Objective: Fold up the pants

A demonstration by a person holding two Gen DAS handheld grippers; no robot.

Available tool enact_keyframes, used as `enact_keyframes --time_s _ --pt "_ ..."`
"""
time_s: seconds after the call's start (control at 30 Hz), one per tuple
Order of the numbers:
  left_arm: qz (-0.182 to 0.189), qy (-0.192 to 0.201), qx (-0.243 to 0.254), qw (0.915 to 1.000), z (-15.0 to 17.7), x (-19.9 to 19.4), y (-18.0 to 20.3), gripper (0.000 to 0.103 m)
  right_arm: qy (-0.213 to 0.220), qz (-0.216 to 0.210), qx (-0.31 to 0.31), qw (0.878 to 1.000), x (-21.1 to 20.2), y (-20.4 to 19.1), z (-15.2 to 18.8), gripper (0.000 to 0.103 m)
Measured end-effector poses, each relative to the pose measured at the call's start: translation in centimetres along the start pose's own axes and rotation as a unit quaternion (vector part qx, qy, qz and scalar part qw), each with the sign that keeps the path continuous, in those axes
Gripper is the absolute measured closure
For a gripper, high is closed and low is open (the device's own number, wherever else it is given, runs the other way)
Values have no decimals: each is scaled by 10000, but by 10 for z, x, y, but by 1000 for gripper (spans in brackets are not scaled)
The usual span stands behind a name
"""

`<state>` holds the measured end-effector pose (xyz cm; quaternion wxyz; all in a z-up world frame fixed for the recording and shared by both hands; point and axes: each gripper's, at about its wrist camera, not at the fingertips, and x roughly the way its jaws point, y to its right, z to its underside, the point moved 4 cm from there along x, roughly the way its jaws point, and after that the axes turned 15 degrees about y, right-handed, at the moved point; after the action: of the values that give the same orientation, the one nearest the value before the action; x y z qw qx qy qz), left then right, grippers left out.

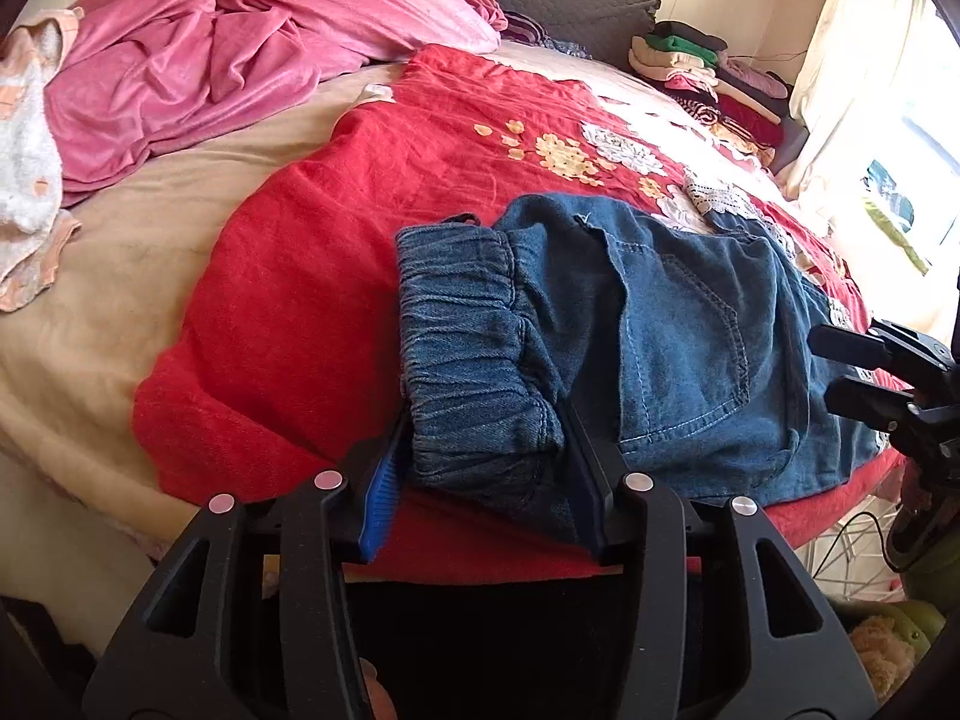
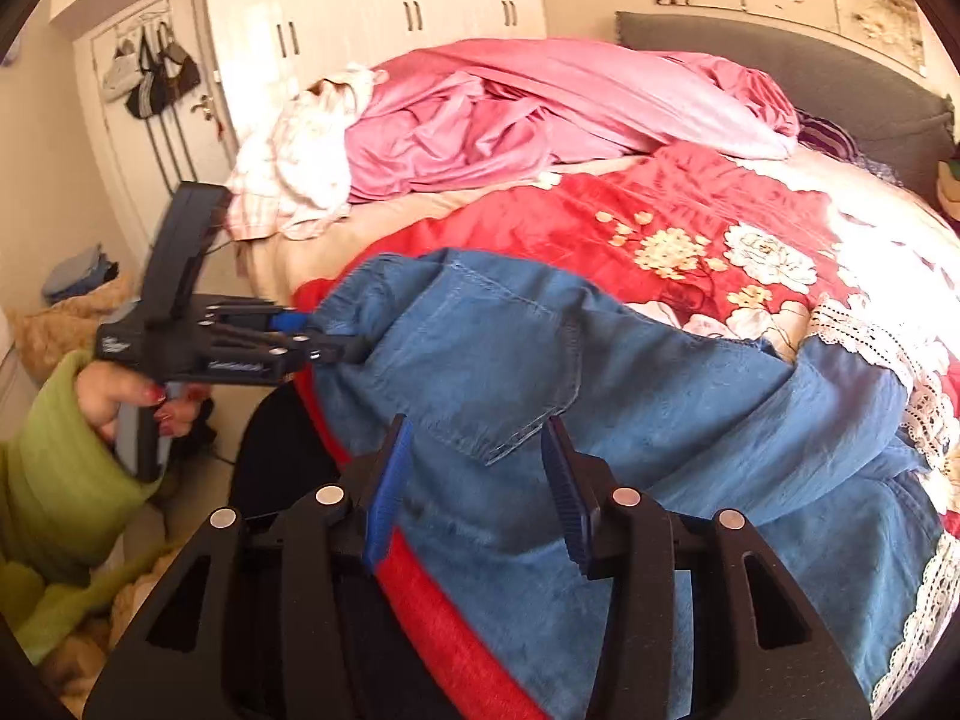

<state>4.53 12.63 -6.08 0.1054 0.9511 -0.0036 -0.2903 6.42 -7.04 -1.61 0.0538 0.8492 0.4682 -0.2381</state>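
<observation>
Blue jeans (image 1: 690, 330) lie folded on a red flowered blanket (image 1: 300, 300) on the bed, back pocket facing up. My left gripper (image 1: 486, 411) straddles the bunched elastic waistband (image 1: 462, 330), and both pads press its sides. The right wrist view shows the same left gripper (image 2: 354, 351) at the jeans' (image 2: 600, 390) left edge, held by a hand in a green sleeve (image 2: 66, 468). My right gripper (image 2: 479, 423) hovers over the denim near the pocket corner, jaws apart, gripping nothing. In the left wrist view the right gripper (image 1: 823, 365) shows at the right edge, fingers spread.
Crumpled pink bedding (image 1: 210, 60) and a white cloth (image 1: 24, 168) fill the bed's far left. A stack of folded clothes (image 1: 708, 72) sits by the headboard, with a curtain (image 1: 852, 60) to its right. White lace fabric (image 2: 900, 360) lies right of the jeans. A wardrobe (image 2: 360, 0) stands behind.
</observation>
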Motion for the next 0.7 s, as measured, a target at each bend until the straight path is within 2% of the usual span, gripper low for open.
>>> enact_keyframes --time_s 0.07,0.13,0.2,0.3,0.4,0.63,0.7 --pt "-57 -26 -13 10000 2 0 0 56 -424 220 -33 9989 21 4 11 60" --pt "-32 -52 -65 10000 4 0 0 52 -1080 466 113 9930 43 14 36 60" --pt "-87 -49 -14 9999 4 0 2 51 -974 486 302 9936 47 18 44 60" --pt "-191 0 -29 9998 1 -6 3 50 -889 383 350 9947 40 18 36 60" --pt "-276 172 27 9995 -6 -21 4 47 -533 342 679 9957 19 27 28 60" --pt "-663 400 49 9970 -19 -49 -2 42 -163 774 1001 9918 -26 61 20 56" --pt "-677 462 -5 9966 -24 -54 -2 42 -95 870 1103 9900 -37 72 20 56"
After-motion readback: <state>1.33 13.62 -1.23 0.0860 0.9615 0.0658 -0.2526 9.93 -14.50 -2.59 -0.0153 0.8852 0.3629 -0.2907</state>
